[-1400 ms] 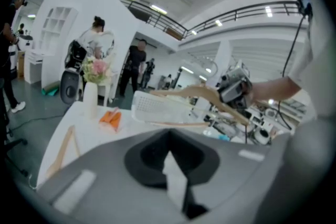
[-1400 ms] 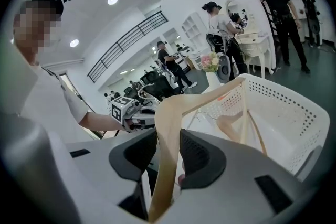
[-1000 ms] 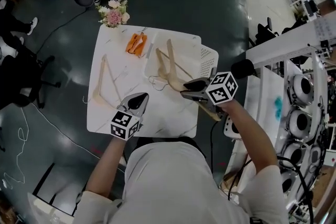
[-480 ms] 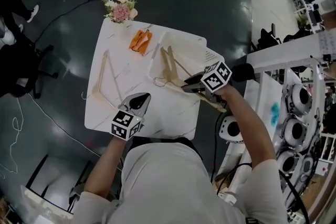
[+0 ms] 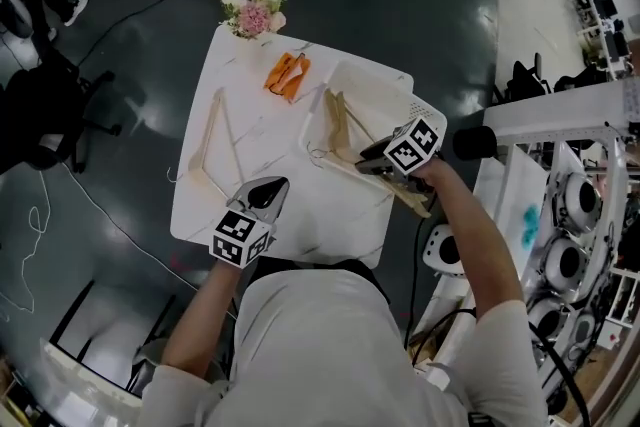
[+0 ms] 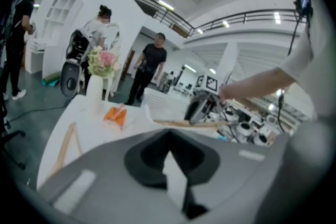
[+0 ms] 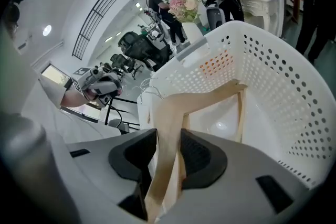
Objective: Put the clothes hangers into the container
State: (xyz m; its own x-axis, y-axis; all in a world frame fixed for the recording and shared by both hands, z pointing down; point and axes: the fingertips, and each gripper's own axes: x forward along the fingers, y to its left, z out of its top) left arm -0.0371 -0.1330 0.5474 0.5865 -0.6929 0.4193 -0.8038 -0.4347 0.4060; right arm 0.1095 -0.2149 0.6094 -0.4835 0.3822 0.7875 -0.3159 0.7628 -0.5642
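Note:
My right gripper (image 5: 368, 158) is shut on a wooden hanger (image 5: 341, 123), with its pads pressed on one arm of it (image 7: 167, 134). The hanger's far end hangs over and into the white perforated basket (image 5: 428, 114), whose holed wall (image 7: 283, 76) fills the right gripper view. A second wooden hanger (image 5: 212, 140) lies flat on the left side of the white table (image 5: 250, 130) and also shows in the left gripper view (image 6: 65, 141). My left gripper (image 5: 268, 189) hovers over the table's near edge, shut and with nothing in it.
An orange object (image 5: 288, 75) lies near the table's far edge beside a vase of flowers (image 5: 253, 13). People stand beyond the table (image 6: 149, 68). White racks and equipment (image 5: 580, 215) crowd the right side; an office chair (image 5: 40, 115) sits to the left.
My right gripper has carried the hanger a little farther over the basket. The left gripper has stayed put. The head view has shifted slightly.

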